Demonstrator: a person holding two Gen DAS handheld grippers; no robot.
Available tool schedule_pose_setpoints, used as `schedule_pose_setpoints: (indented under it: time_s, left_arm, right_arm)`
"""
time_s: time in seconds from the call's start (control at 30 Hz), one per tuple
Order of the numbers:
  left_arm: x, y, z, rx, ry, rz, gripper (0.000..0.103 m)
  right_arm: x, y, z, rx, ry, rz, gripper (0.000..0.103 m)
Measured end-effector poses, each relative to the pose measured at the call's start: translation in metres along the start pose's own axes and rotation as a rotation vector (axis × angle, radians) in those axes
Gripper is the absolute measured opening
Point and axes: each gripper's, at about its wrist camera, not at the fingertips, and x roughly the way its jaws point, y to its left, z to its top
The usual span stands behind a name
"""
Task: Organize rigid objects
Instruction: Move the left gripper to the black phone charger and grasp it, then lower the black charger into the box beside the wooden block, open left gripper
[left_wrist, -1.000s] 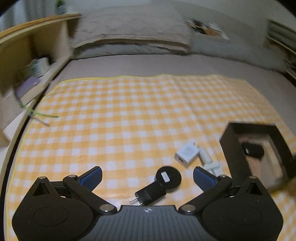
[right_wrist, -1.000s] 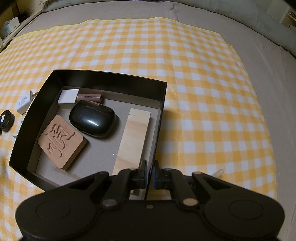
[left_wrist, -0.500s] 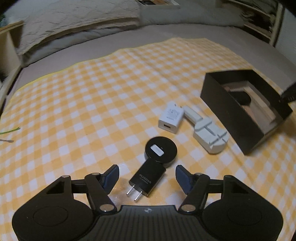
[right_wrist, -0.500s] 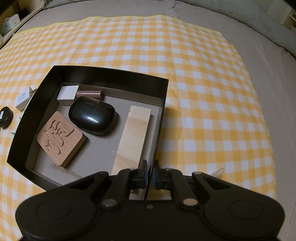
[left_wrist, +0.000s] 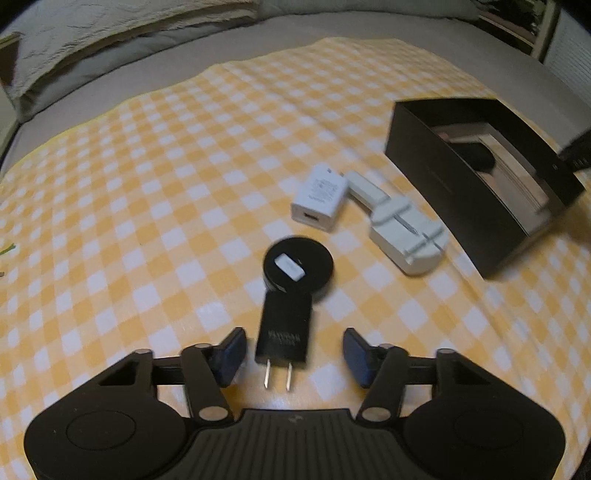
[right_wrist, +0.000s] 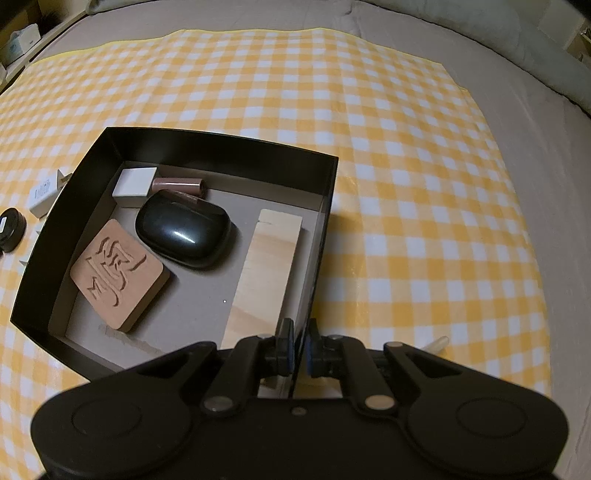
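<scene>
Our left gripper (left_wrist: 291, 354) points down at the checked cloth (left_wrist: 147, 206) with its jaws closing, the black plug adapter (left_wrist: 285, 330) lying between the fingers but not yet pressed by either pad. Just beyond its tips we see the round black puck (left_wrist: 298, 266), then the white charger (left_wrist: 320, 197) and white clip tool (left_wrist: 402, 229) further ahead to the right. Our right gripper (right_wrist: 299, 349) is clamped narrow on the near right wall of the black box (right_wrist: 221, 142), which holds a carved wooden tile (right_wrist: 118, 273), a black case (right_wrist: 183, 232) and a wooden block (right_wrist: 266, 273).
</scene>
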Motion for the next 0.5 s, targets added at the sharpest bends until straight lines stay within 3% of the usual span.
schedule_pose_setpoints:
  time_s: [0.13,0.33,0.5]
  left_arm:
    - [0.006,0.001,0.008,-0.021,-0.016,0.036,0.035]
    - [0.011,0.001,0.014,-0.045,0.006,0.045,0.034]
    - [-0.001,0.005,0.017,-0.139,-0.023,0.037,0.034]
  right_arm:
    - [0.000,0.001,0.000,0.003,0.000,0.003,0.007]
    - [0.000,0.001,0.000,0.002,0.000,0.001,0.007]
    - [0.000,0.001,0.000,0.002,0.000,0.001,0.007]
